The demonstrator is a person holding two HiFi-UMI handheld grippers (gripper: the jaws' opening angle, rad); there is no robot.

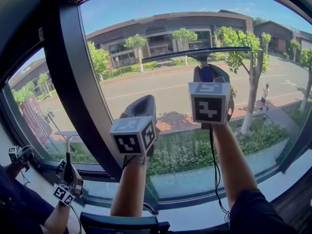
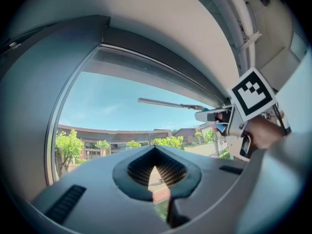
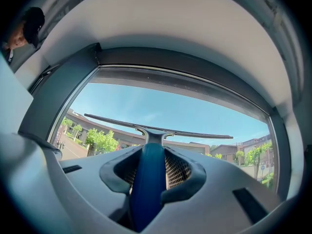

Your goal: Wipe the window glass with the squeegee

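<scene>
Blue-handled, long-bladed squeegee [image 3: 152,135] clamped in the right gripper [image 3: 156,167]
Blade high on the window glass [image 1: 161,13], near its top frame; left gripper [image 2: 155,179] closed, empty, near the dark upright post [image 1: 78,82]

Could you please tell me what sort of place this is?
Probably an upper-floor room at a big window: the window glass looks down on a street, trees and a long building opposite. The right gripper holds the squeegee.

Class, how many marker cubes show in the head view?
4. One cube at centre, one up and right of it, two small ones at lower left. Others may be hidden.
</scene>
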